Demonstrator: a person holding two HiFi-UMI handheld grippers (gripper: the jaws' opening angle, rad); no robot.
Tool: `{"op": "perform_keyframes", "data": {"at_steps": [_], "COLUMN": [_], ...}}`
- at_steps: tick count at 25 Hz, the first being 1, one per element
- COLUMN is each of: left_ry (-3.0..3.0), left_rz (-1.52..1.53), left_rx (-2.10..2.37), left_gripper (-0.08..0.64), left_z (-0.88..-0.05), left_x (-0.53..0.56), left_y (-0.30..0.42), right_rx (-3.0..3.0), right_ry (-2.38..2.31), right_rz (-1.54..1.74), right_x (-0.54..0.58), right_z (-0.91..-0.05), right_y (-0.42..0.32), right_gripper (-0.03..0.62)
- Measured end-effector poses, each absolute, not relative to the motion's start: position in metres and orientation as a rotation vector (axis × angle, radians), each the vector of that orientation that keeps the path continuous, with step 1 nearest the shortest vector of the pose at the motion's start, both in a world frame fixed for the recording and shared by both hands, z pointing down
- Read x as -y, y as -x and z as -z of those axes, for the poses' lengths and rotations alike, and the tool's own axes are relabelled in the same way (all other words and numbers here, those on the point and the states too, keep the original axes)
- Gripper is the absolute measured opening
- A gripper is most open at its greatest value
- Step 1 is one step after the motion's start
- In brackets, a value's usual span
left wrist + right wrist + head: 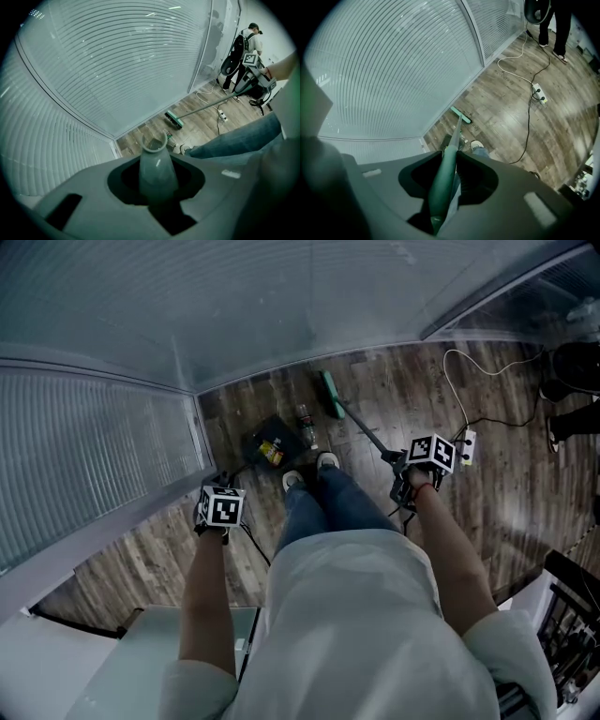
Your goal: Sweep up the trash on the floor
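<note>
The right hand-held gripper (446, 174) is clamping the green broom handle (452, 149), which is running out between its jaws and down toward the floor. The left hand-held gripper (156, 161) is gripping a grey upright handle (157, 176) with a ring at its top. Judging by the head view, this handle is probably leading down to the dark dustpan (265, 440).

The dustpan is sitting on the wooden floor (412, 395), just ahead of the person's shoes (327, 461) and near a corner of walls covered in blinds. Something yellow (273, 453) is lying in the pan, and a small bottle (305, 426) is resting just beside it. The broom head (331, 395) is resting farther out, beyond the bottle and apart from the pan.

The sweeping step appears to be under way. The next move is likely calling for the broom head to draw the bottle back into the pan while the left hand-held gripper is steadying it. A white power strip (467, 447) is lying well off to the right.
</note>
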State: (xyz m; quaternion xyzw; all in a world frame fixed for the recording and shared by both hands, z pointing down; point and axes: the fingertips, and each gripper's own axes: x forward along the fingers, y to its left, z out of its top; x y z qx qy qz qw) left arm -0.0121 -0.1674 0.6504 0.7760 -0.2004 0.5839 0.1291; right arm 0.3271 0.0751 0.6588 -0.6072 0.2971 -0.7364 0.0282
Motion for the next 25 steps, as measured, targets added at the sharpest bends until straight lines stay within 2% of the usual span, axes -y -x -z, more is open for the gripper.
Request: {"op": "perform_keyframes", "data": {"at_steps": [25], "left_ry": [-2.329], "left_rz": [-1.696], "left_rx": [0.397], "left_gripper": [0.092], "left_z": [-0.658], "left_x": [0.156], "left_y": [0.023], "right_rx": [-1.047], "right_ry": [1.849], "right_rz": [2.453], "right_x": [-0.055], "right_z": [-0.681], "right_y": [-0.202], "right_gripper": [0.107]}}
